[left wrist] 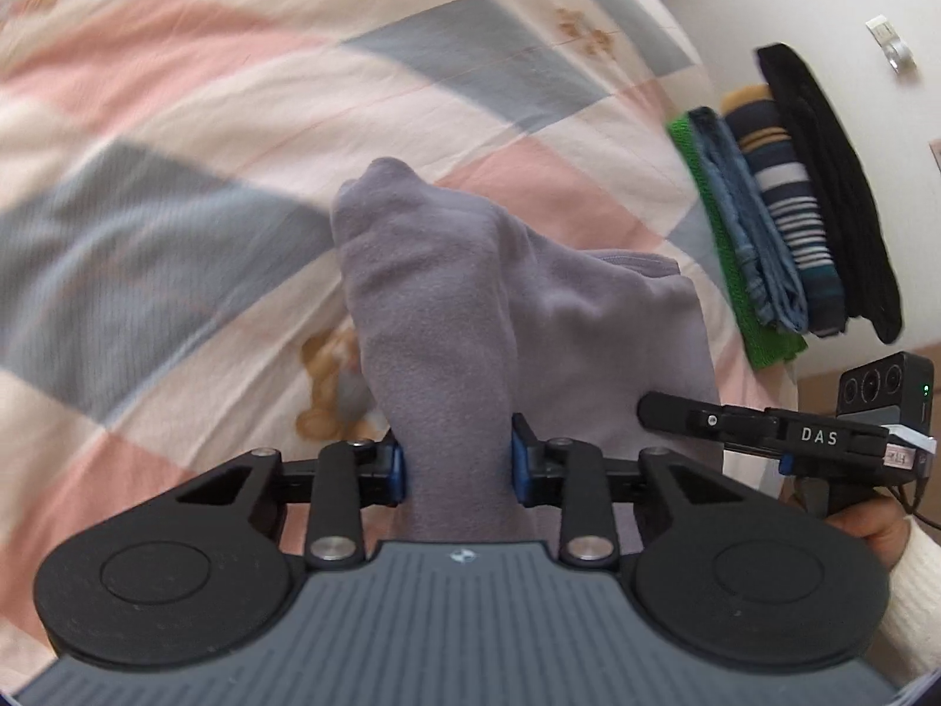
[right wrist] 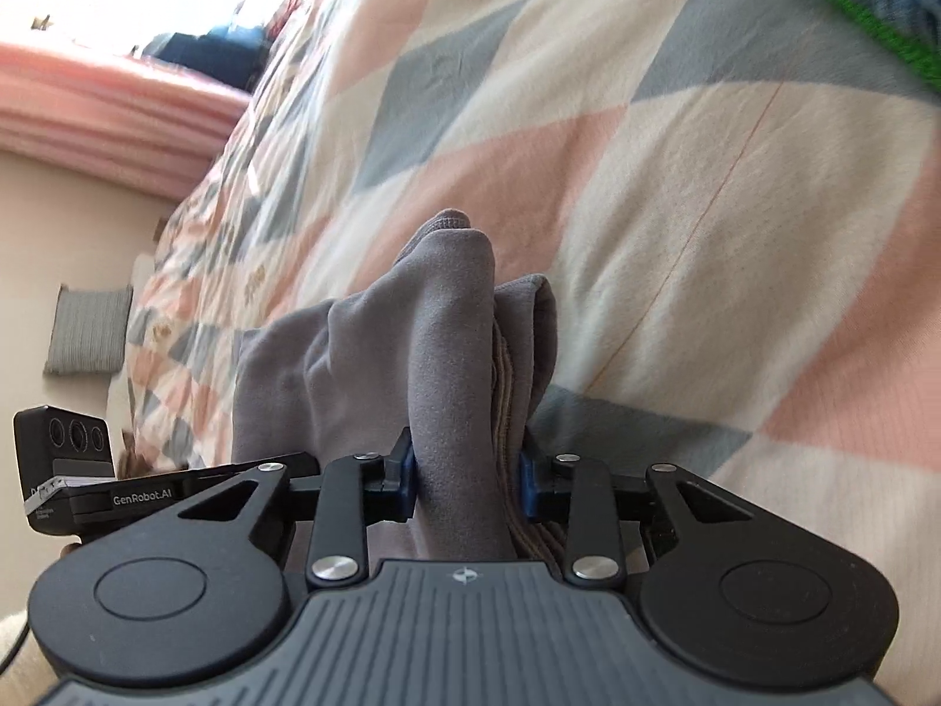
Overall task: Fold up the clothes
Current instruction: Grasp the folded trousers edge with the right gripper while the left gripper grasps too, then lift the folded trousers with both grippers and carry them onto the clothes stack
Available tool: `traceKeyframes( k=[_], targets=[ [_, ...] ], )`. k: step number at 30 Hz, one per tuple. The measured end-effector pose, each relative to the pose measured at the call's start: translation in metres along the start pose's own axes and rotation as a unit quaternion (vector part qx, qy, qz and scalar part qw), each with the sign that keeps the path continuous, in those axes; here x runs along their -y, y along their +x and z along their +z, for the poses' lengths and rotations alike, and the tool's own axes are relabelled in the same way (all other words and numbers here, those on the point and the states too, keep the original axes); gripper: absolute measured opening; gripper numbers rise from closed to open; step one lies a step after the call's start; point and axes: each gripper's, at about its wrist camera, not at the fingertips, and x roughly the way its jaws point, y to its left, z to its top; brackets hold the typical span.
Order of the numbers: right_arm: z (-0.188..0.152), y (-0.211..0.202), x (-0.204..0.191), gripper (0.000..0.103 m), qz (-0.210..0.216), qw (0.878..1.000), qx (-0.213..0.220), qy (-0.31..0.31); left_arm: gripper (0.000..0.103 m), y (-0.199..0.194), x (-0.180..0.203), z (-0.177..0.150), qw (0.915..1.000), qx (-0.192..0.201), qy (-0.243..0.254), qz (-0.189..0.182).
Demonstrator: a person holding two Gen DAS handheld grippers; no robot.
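1. Blue-padded fingers [left wrist: 395,466] of the left hand-held gripper [left wrist: 457,465] are closed on a bunched fold of one grey fleece garment [left wrist: 447,317], which rises straight ahead from between them.
2. Right hand-held gripper [right wrist: 467,479] likewise clamps the same grey garment [right wrist: 453,365], several layered edges pinched between its pads.
3. Both grippers hold the garment above a bed quilt [left wrist: 194,135] checked in pink, grey and cream.
4. One pile of folded clothes [left wrist: 788,206] lies on the bed's far right: four pieces, green, blue denim, striped, black.
5. No containers are visible.
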Motion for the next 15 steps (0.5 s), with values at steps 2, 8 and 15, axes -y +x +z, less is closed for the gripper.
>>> traceKeyframes(
  k=[2, 8, 15],
  targets=[
    [-0.002, -0.011, -0.007, 0.031, -0.001, 1.000, 0.015, 0.011, 0.026, -0.009, 0.010, 0.009, 0.9997, 0.004, 0.022, -0.003],
    [-0.010, -0.044, -0.027, 0.031, -0.002, 0.997, 0.058, 0.044, 0.026, -0.036, 0.043, 0.034, 0.9967, 0.009, 0.080, -0.012],
    [-0.015, -0.083, -0.052, 0.031, -0.006, 0.991, 0.109, 0.077, 0.026, -0.063, 0.084, 0.059, 0.9917, 0.006, 0.126, -0.023]
  ],
)
